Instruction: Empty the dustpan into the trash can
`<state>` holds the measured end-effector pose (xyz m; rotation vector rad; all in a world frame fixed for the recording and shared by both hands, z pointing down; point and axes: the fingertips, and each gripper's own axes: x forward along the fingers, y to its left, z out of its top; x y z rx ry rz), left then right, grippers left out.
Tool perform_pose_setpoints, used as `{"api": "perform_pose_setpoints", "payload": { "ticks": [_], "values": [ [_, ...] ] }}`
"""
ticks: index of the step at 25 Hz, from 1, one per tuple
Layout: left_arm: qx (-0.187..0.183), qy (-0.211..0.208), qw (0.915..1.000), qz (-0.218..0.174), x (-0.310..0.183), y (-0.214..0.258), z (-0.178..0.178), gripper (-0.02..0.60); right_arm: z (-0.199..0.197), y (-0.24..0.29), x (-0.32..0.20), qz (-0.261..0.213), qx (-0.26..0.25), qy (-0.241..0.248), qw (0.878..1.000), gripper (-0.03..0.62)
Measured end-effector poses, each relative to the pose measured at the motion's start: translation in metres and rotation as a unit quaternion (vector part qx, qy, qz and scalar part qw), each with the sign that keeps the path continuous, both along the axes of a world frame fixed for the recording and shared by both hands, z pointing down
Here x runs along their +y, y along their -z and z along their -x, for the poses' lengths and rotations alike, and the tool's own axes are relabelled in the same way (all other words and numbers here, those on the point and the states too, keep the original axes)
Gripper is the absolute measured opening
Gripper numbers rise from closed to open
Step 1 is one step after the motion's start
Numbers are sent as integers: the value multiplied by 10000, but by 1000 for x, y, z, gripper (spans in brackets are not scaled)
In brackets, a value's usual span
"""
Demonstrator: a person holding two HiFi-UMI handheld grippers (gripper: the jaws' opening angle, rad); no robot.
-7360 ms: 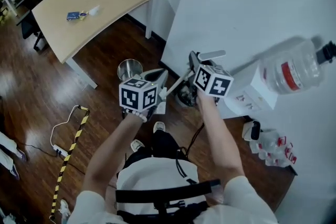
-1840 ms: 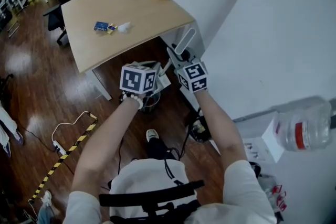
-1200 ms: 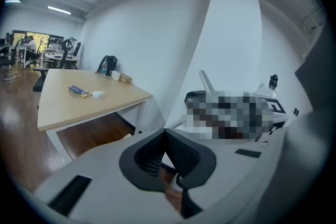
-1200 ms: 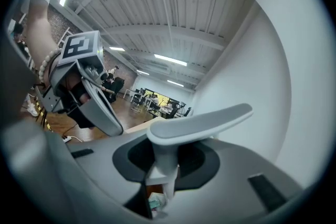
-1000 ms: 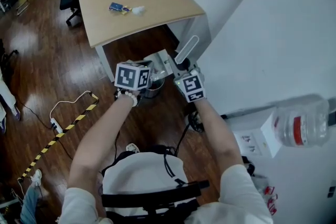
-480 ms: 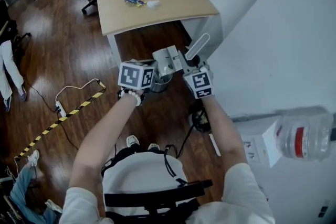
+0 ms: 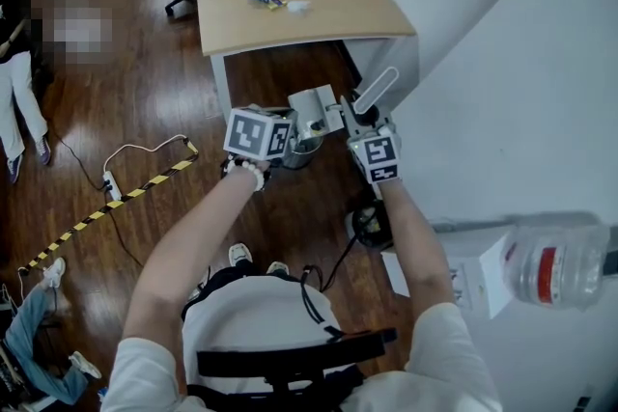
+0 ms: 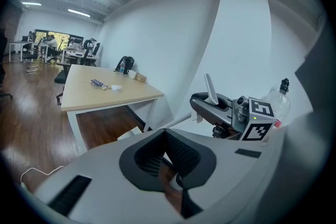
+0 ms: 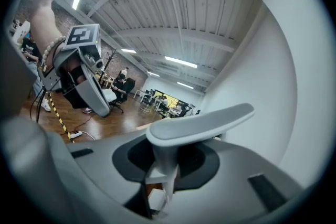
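Observation:
A grey long-handled dustpan (image 7: 314, 106) hangs tilted in the air in the head view. Just under it, partly hidden, stands a small metal trash can (image 7: 294, 152). My left gripper (image 7: 292, 124) is shut at the pan's near edge; in the left gripper view its pads (image 8: 178, 152) meet at the tip. My right gripper (image 7: 360, 118) is shut on the dustpan's pale handle (image 7: 375, 87). That handle (image 9: 199, 120) rises between the jaws in the right gripper view. What lies inside the pan is hidden.
A wooden table (image 7: 328, 14) with small items stands right behind the can, against a white wall (image 7: 502, 63). On the floor lie a power strip with its cable (image 7: 109, 183), yellow-black tape (image 7: 97, 215) and a black object (image 7: 372, 225). A water bottle (image 7: 555, 265) is at the right.
The view has slid toward the table. Both grippers still carry the dustpan, and the left one has shifted a little to the right. The pan now hangs over the trash can.

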<state>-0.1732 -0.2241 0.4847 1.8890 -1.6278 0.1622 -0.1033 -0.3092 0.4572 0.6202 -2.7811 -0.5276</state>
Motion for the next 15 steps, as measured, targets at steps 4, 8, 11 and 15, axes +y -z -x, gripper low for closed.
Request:
{"api": "perform_pose_setpoints", "payload": {
  "ticks": [4,8,11,15],
  "values": [
    [-15,18,10000,5,0,0,1,-12,0,-1,1,-29,37,66,10000,91],
    [8,70,10000,57,0,-5,4,-12,2,-6,13,-146,129,222,9996,91],
    [40,99,9999,69,-1,-9,6,-12,1,-10,22,-190,208,282,9992,91],
    [75,117,9999,75,-1,-10,4,-12,2,-11,30,-196,243,343,9989,91]
  ]
}}
